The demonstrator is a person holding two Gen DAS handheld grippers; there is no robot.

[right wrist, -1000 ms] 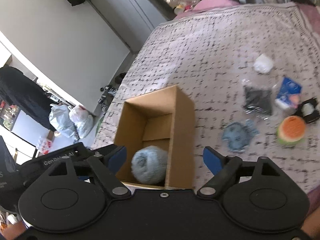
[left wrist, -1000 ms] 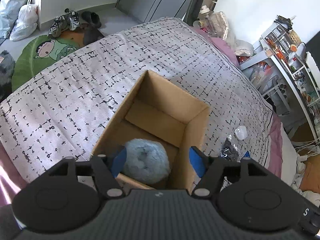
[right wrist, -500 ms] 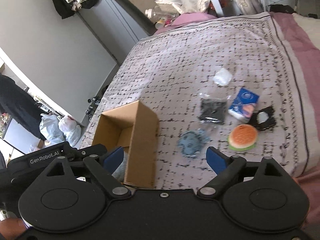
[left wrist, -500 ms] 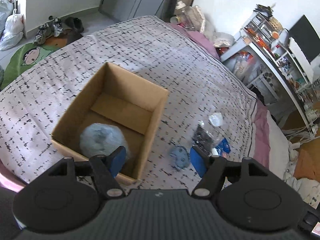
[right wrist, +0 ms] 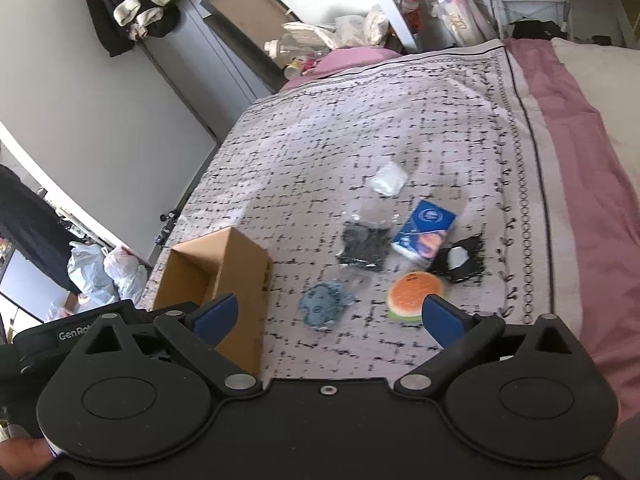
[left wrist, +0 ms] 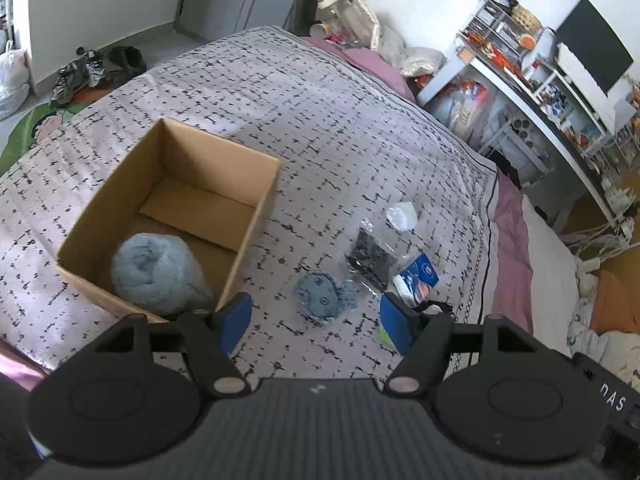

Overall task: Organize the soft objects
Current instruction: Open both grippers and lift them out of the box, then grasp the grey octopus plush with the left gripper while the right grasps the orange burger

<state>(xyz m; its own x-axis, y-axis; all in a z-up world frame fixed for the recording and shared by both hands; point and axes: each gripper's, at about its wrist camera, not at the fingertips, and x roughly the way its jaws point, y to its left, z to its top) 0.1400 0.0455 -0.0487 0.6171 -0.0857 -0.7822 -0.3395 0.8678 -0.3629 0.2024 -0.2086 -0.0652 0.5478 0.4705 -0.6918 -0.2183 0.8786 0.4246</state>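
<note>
A cardboard box (left wrist: 256, 200) (right wrist: 244, 264) stands open on the patterned bedspread, with a fluffy blue ball (left wrist: 156, 272) in its near corner. To its right lie a small blue plush (left wrist: 324, 298) (right wrist: 324, 304), a clear bag of black stuff (left wrist: 370, 260) (right wrist: 364, 244), a blue tissue pack (left wrist: 416, 278) (right wrist: 426, 232), a white wad (left wrist: 400, 216) (right wrist: 386, 178), a burger-shaped squishy (right wrist: 414, 296) and a black pouch (right wrist: 460, 262). My left gripper (left wrist: 316, 318) hangs open above the plush. My right gripper (right wrist: 330, 314) has its jaws opening, with nothing held between them.
A pink sheet and the bed's edge (right wrist: 560, 160) run along the right. White shelves full of clutter (left wrist: 520, 80) stand beyond the bed. Shoes (left wrist: 96, 68) and a green mat lie on the floor at the far left. Plastic bags (right wrist: 104, 272) sit on the floor by the wall.
Both grippers have swung right, away from over the box toward the loose items on the bedspread. The right gripper's jaws have spread wider. The blue ball stays in the box.
</note>
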